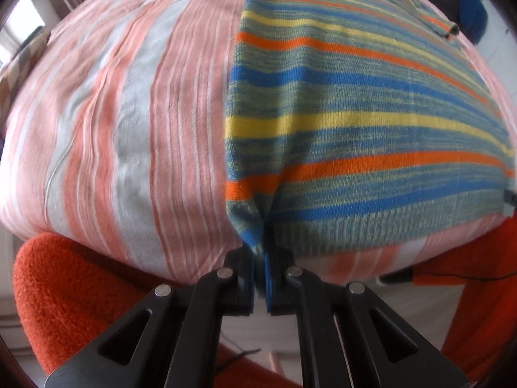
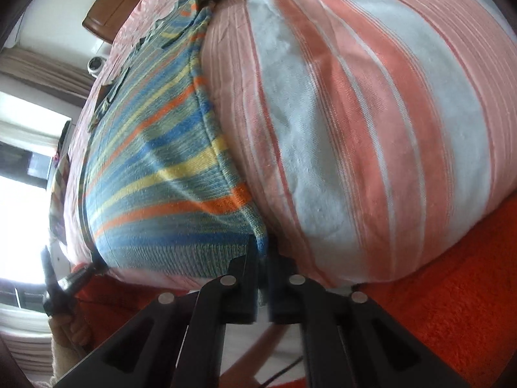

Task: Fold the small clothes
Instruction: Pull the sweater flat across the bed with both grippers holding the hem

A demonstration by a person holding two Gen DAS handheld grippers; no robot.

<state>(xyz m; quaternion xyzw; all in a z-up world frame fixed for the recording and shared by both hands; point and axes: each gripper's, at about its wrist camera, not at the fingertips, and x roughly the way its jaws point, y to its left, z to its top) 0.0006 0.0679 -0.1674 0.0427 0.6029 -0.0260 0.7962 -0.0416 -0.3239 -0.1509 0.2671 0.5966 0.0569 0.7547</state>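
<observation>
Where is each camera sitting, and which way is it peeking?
Left wrist: sits on the left tongs, looking forward across the striped sweater on the pink striped sheet; the black fingers pinch its near left hem corner.
Right wrist: sits on the right tongs, looking along the sweater's right edge; its fingers pinch that hem corner.
Both show the same sweater, sheet and orange blanket.

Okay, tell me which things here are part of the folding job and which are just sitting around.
Part of the job:
- striped knit sweater, lying on the bed
- left gripper, shut on the sweater's hem corner
- right gripper, shut on the other hem corner

Just lying about:
- pink striped bedsheet
- orange fleece blanket
- dark blue item beyond the bed
</observation>
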